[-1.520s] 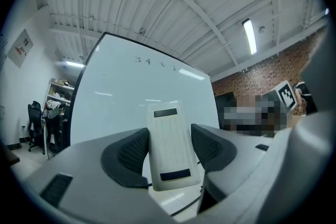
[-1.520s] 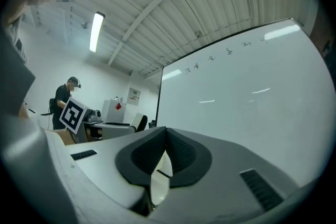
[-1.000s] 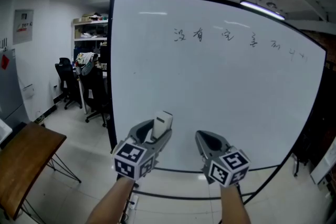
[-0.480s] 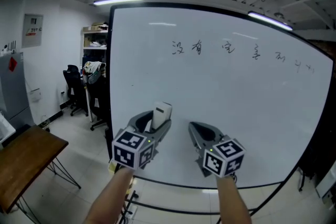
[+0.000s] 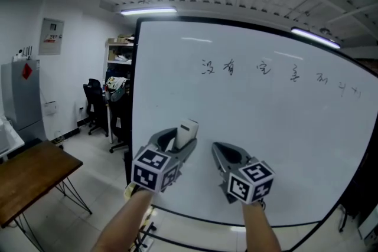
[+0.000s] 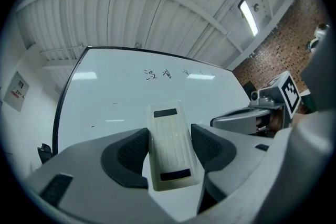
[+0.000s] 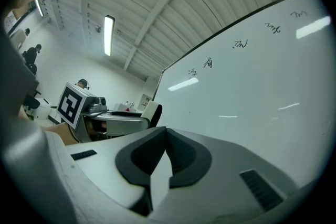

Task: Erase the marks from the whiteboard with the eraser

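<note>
A large whiteboard stands in front of me, with a row of dark handwritten marks along its upper part. The marks show small in the left gripper view and the marks run up to the right in the right gripper view. My left gripper is shut on a white eraser, which sticks up from the jaws. The eraser fills the gap between the black pads. It hangs well below the marks. My right gripper is shut with nothing in it, next to the left one.
A wooden table on thin black legs stands at the lower left. Black office chairs and a shelf are behind the board's left edge. A grey cabinet lines the left wall.
Both grippers have drifted slightly up and right along the board. My view has tilted up, so the marks sit lower and the ceiling shows more. The hold on the eraser is unchanged.
</note>
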Tool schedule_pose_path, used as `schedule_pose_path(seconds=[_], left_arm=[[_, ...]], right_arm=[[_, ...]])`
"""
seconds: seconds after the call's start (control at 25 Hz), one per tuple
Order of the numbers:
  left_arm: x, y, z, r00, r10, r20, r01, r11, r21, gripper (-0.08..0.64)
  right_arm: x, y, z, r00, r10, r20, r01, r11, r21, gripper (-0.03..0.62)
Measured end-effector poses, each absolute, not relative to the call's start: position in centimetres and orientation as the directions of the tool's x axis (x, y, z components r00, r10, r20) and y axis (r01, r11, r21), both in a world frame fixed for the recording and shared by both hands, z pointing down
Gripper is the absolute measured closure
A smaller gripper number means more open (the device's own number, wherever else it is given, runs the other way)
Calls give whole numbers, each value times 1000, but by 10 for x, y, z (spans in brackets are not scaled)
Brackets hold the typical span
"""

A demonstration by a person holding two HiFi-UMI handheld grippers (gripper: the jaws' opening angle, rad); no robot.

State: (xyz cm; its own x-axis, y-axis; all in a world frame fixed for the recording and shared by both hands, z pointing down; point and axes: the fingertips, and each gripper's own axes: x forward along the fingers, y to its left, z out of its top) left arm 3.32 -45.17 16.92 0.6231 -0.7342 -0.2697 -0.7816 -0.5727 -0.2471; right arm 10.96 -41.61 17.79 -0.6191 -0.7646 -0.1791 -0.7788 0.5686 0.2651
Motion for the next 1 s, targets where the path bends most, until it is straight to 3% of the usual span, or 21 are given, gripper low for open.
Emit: schedule_pose_path(seconds=[0.28, 0.64, 1.0], left_arm=[[42, -473, 126, 592, -757, -276, -799, -505, -326, 296], [45, -489, 7, 550, -763, -338, -806, -381, -453, 296], [37, -524, -51, 456, -842, -288, -832, -288, -474, 296]], right_arm=[[110, -420, 171, -621, -764, -174, -775, 565, 285, 597], [110, -430, 141, -594, -780, -196, -795, 531, 294, 597], [123, -418, 143, -569, -795, -211, -812, 503, 295, 597]])
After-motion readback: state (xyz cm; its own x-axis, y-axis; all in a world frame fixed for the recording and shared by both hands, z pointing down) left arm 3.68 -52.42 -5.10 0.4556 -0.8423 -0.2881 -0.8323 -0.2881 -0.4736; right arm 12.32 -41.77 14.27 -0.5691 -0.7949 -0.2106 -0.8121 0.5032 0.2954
